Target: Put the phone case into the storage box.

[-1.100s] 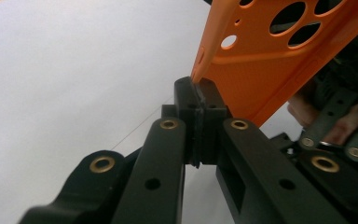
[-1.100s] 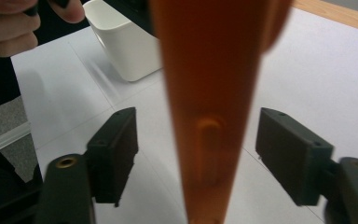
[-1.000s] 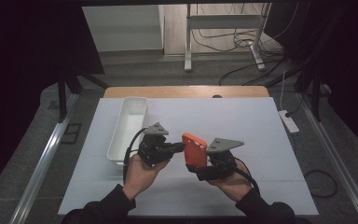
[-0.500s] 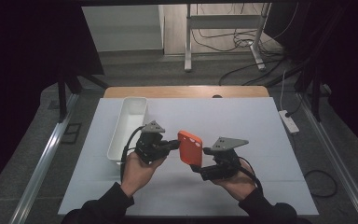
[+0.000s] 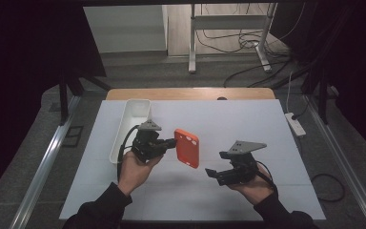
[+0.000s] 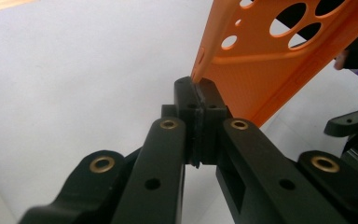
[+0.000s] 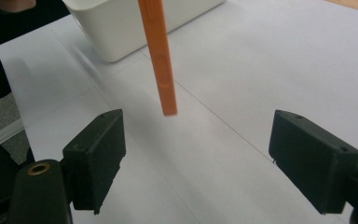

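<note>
In the high view, the left tongs (image 5: 169, 142) are sitting left of centre of the frame, closed tight on the left edge of an orange phone case (image 5: 187, 147), which is hanging in the air above the white worktop (image 5: 248, 119) at the middle of the frame. The left gripper view is showing the same grip from close up: the two black jaws are pressed together on the thin rim of the phone case (image 6: 279, 60), which is rising toward the upper right of that frame with its round camera holes showing. The right tongs (image 5: 213, 174) are lying lower and to the right of the case in the high view, apart from it, with the jaws spread wide and holding nothing. In the right gripper view, the right tongs (image 7: 196, 158) are gaping at the bottom of the frame, and the phone case (image 7: 161, 56) is appearing edge-on as a narrow orange strip coming down from the top, ending above the gap between the jaws without touching either. A long white bin (image 5: 132, 117) is standing on the worktop just beyond the left hand (image 5: 136, 169), at the upper left of the sheet; it is also showing at the top of the right gripper view (image 7: 135, 23). A white power strip (image 5: 295, 124) is lying off the right edge of the worktop. No writing or brand mark can be read on any of these things.
</note>
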Demonstrator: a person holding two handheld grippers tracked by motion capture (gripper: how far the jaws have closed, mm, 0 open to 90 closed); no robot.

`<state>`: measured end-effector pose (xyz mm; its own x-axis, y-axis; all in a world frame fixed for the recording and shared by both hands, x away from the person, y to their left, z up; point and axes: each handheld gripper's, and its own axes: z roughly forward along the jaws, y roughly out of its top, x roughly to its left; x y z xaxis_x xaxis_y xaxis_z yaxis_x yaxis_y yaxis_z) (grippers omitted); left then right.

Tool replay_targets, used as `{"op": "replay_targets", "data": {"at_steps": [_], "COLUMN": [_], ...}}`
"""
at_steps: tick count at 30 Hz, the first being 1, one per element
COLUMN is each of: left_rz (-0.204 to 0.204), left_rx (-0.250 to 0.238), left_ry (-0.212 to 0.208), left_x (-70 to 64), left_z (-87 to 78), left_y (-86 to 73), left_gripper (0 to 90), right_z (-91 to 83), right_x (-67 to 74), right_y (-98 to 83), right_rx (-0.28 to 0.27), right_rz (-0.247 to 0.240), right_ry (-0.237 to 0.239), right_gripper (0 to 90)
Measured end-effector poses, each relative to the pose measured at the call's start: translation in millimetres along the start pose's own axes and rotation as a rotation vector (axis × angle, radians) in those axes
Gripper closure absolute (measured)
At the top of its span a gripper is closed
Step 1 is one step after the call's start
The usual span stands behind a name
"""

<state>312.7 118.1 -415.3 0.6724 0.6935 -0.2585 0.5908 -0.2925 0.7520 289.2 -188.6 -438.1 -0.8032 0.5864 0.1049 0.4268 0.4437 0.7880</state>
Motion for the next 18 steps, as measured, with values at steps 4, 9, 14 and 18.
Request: {"op": "replay_targets", "data": {"at_steps": [4,9,14,18], "left_rz": [-0.007,-0.012,-0.015,-0.014], "left_rx": [0.000,0.003,0.003,0.002], "left_ry": [0.007,0.016,0.023,0.024], "left_x": [5.5,11.7,16.5,18.4], "left_z": [-1.5,-3.6,-7.1,-9.4], "left_y": [0.2,1.1,3.7,6.3], "left_gripper": [89.5,89.5,89.5,89.5], "right_z": [-4.8,-9.3,-18.7,-24.4], "right_x": [-3.6,-5.4,-7.0,-8.4], "right_y": [-1.5,-4.0,-9.7,-14.6], "right_rx": [0.001,0.008,0.016,0.021], "right_rz": [0.011,0.015,0.020,0.025], "right_ry": [-0.004,-0.007,-0.021,-0.034], "right_gripper": [17.7,17.1,15.5,14.2]}}
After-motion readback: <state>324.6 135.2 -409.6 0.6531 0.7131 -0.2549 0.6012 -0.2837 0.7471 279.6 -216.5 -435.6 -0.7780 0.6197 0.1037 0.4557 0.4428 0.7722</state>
